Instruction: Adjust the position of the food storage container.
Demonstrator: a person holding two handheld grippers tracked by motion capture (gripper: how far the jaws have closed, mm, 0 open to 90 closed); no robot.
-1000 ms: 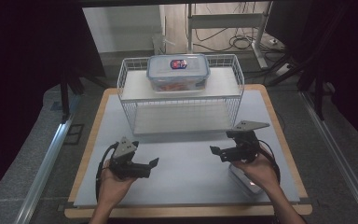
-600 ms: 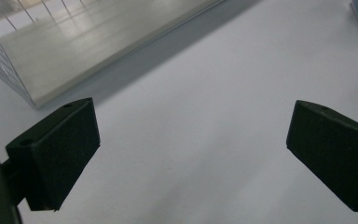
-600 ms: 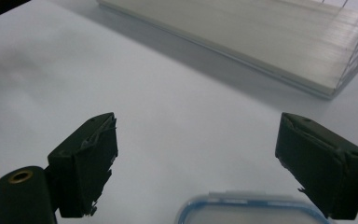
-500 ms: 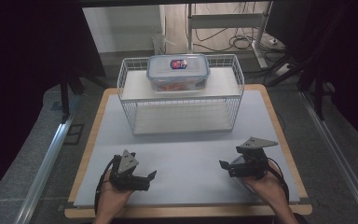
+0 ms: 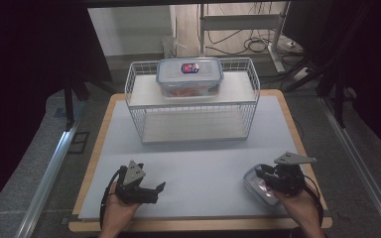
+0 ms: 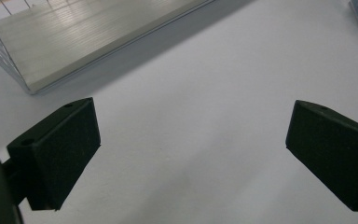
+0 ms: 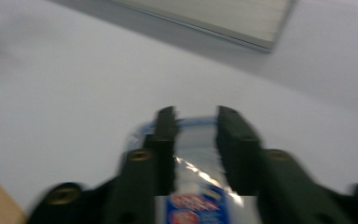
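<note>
I see the counter [image 5: 193, 163]: grey mat on a wood-edged board. At 12 o'clock on it stands a white wire rack [image 5: 192, 101] with two shelves. A big clear box [image 5: 189, 77] with a blue-rimmed lid and a label sits on the top shelf, centred.

Small box [image 5: 258, 184], clear with a blue rim, lies flat on the mat at 4 o'clock, near the counter's front edge. In the right gripper view its label end [image 7: 193, 207] runs up between the two jaws.

Right tongs [image 5: 261, 174] are over that small box, held by the right hand [image 5: 297, 206]. Jaws have just been closing, with the box lid between them; they now stand narrow. The view is blurred, so I can't confirm the pads are pressing on it.

Left tongs [image 5: 161, 187] at 7 o'clock, low over bare mat, jaws wide apart, nothing between them. Left hand [image 5: 116, 210] grips them from the front edge.
</note>
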